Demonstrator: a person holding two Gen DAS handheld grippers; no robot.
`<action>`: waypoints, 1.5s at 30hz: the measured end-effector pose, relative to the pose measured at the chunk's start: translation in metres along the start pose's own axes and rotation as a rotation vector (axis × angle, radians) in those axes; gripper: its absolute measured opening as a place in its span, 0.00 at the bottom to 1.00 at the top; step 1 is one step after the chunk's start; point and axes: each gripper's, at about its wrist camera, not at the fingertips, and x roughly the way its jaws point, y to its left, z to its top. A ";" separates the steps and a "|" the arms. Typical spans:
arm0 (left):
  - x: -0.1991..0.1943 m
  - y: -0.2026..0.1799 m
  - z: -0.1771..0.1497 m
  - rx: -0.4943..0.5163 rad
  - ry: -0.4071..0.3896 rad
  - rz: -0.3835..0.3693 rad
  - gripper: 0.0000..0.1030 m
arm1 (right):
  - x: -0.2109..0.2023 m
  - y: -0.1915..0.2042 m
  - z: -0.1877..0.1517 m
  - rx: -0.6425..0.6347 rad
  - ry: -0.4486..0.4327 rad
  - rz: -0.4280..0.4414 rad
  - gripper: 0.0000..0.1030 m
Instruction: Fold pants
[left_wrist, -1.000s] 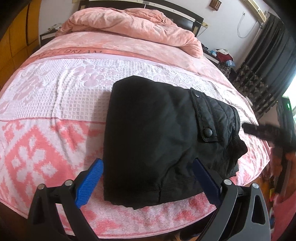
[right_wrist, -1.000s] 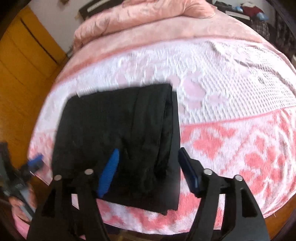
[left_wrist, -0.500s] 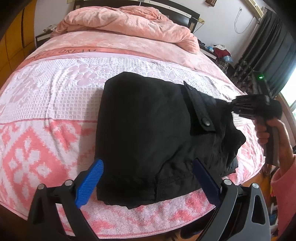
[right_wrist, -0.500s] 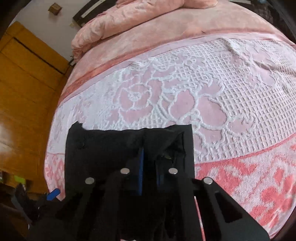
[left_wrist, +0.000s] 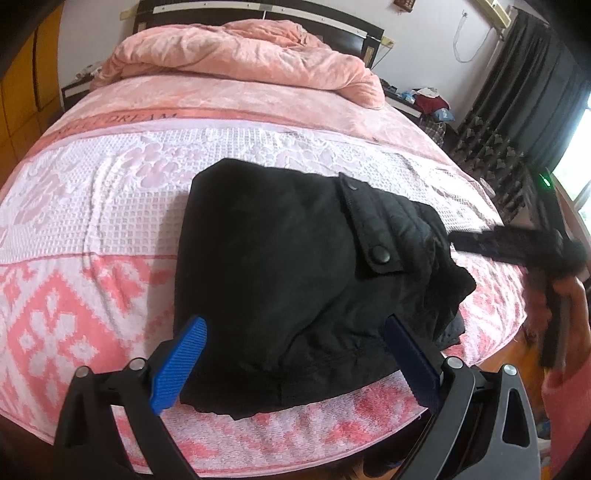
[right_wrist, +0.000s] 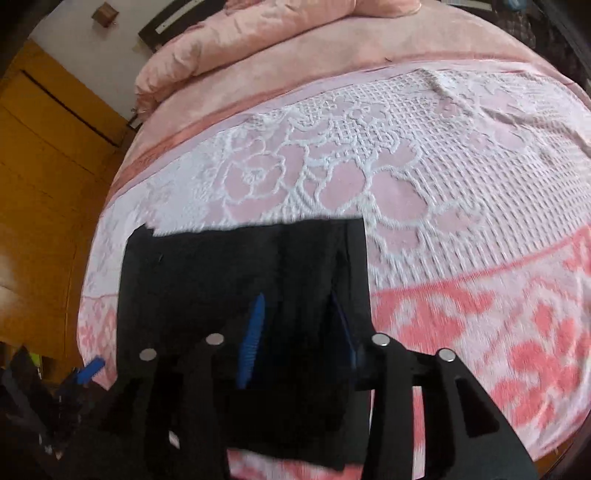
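The black pants (left_wrist: 288, 280) lie folded into a thick bundle on the pink and white bedspread (left_wrist: 92, 206), near the bed's front edge, a snap pocket flap on top. My left gripper (left_wrist: 295, 347) is open and empty, its blue fingers on either side of the bundle's near edge. My right gripper (right_wrist: 299, 321) is open, its blue pads (right_wrist: 255, 332) over the pants (right_wrist: 229, 280) at the bundle's right end. In the left wrist view the right gripper (left_wrist: 506, 247) shows blurred by the pants' right side.
A rumpled pink duvet (left_wrist: 240, 59) lies at the head of the bed. Yellow wooden cupboards (right_wrist: 40, 177) stand on the left. Dark curtains (left_wrist: 524, 96) and a cluttered nightstand (left_wrist: 424, 103) are on the right. The bed's edge runs just below the pants.
My right gripper was shut on the pants' right end half a second ago and has now opened. The left gripper has drawn back slightly and stays open.
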 end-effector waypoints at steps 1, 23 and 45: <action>-0.001 -0.002 0.000 0.008 -0.005 0.004 0.95 | -0.007 0.001 -0.012 -0.003 -0.002 0.001 0.47; 0.010 0.020 -0.014 -0.068 0.041 0.050 0.95 | 0.002 -0.005 -0.077 0.091 0.035 0.097 0.36; 0.022 0.097 -0.001 -0.277 0.173 -0.239 0.95 | -0.035 -0.039 -0.062 0.116 -0.007 0.240 0.69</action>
